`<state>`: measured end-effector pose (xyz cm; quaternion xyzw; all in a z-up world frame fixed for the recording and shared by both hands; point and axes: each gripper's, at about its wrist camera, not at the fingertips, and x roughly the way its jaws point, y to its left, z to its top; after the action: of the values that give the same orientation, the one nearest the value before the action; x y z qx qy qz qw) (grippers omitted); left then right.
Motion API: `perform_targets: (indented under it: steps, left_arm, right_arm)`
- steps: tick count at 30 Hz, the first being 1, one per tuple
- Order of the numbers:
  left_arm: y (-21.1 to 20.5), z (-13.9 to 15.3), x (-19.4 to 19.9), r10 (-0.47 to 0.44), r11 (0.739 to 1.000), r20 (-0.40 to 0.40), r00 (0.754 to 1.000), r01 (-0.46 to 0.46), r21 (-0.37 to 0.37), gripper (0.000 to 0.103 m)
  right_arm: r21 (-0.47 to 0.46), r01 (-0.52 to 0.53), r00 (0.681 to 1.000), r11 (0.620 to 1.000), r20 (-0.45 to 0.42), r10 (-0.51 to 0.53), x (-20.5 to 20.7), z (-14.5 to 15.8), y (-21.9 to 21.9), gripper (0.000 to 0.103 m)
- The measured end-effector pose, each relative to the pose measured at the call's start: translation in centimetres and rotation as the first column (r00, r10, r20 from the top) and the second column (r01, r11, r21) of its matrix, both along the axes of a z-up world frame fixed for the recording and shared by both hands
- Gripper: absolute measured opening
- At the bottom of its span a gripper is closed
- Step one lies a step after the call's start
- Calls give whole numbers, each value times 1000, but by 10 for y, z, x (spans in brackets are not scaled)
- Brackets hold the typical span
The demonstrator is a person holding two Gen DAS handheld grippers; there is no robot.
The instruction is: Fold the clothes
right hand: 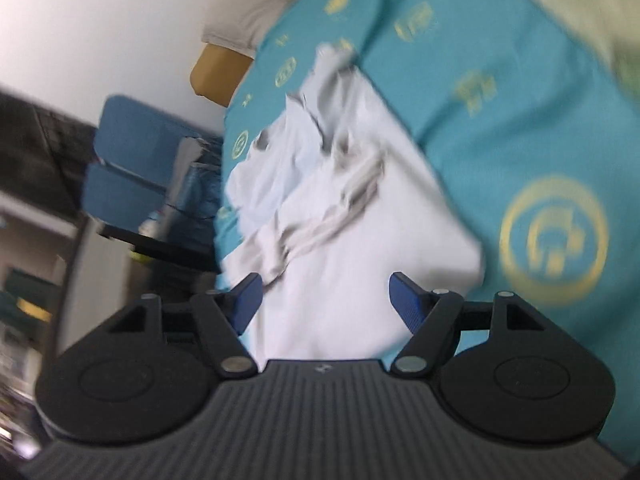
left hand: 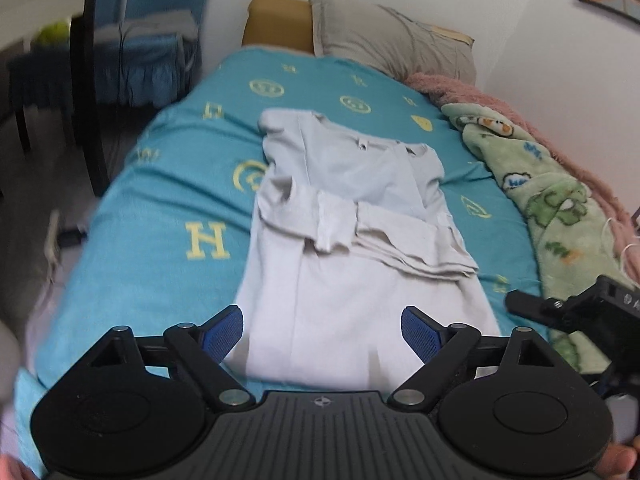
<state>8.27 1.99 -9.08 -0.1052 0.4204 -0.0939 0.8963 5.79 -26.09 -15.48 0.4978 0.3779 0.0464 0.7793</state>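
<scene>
A: Item one, the tongs?
B: Left gripper (left hand: pixel 322 334): jaws spread wide, nothing between the blue pads (left hand: pixel 224 334). Right gripper (right hand: pixel 326 300): likewise wide, empty. Both hang just above the near hem, apparently let go so the cloth can settle.

A: Item two, the task's thing?
B: White shirt (left hand: pixel 352 248), lying flat directly ahead of both tongs, collar at the far end. Both sleeves (left hand: pixel 334 226) are folded inward across the chest, narrowing it to a strip; likely ready for a hem-to-collar fold.

A: Beyond that?
B: Teal bedspread (left hand: pixel 180 184) under the shirt, serving as the folding surface. Green blanket (left hand: pixel 548 208) bunched to the right of the left tongs, grey pillow (left hand: pixel 384 36) farthest off, both clear of the work.
</scene>
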Motion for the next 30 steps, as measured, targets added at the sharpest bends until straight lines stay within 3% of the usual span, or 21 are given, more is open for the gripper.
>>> perform_targets:
  steps: [4, 8, 10, 13, 15, 17, 19, 21, 26, 30]
  left_arm:
    - [2, -6, -2, 2, 998, -53, 999, -5, -67, 88]
    - [1, -13, 2, -4, 991, -92, 996, -9, -134, 88]
    - [1, -17, 4, -5, 985, -116, 993, -15, -174, 88]
    - [5, -29, 9, -9, 952, -177, 984, -45, -304, 88]
    - [9, -39, 15, -27, 917, -231, 973, -68, -393, 88]
    - [10, -51, 19, -61, 877, -282, 958, -83, -472, 88]
    - [7, -60, 21, -99, 852, -317, 943, -84, -516, 88]
    - [1, -67, 22, -123, 839, -327, 937, -77, -538, 88]
    - [-14, -80, 33, -178, 814, -325, 929, -46, -579, 88]
    - [-18, -89, 45, -120, 847, -321, 939, -72, -527, 89]
  right_arm:
    - [61, -7, 994, 998, -112, 14, -2, -22, 11, 73]
    - [122, 54, 985, 991, -167, -33, -2, -42, 12, 72]
    - [72, 109, 981, 991, -166, -96, 0, -45, 9, 70]
    - [8, 166, 978, 986, -131, -163, 3, -46, 12, 67]
    - [-23, 193, 974, 981, -119, -195, 5, -45, 13, 58]
    - [-53, 209, 968, 976, -132, -215, 8, -47, 13, 33]
    - [-66, 213, 965, 975, -141, -220, 11, -48, 11, 19]
    - [-63, 211, 968, 975, -124, -217, 11, -46, 10, 10]
    - [-41, 206, 978, 978, -11, -206, 6, -23, 11, 7]
    - [-17, 221, 973, 975, 76, -219, 1, -5, 9, 6]
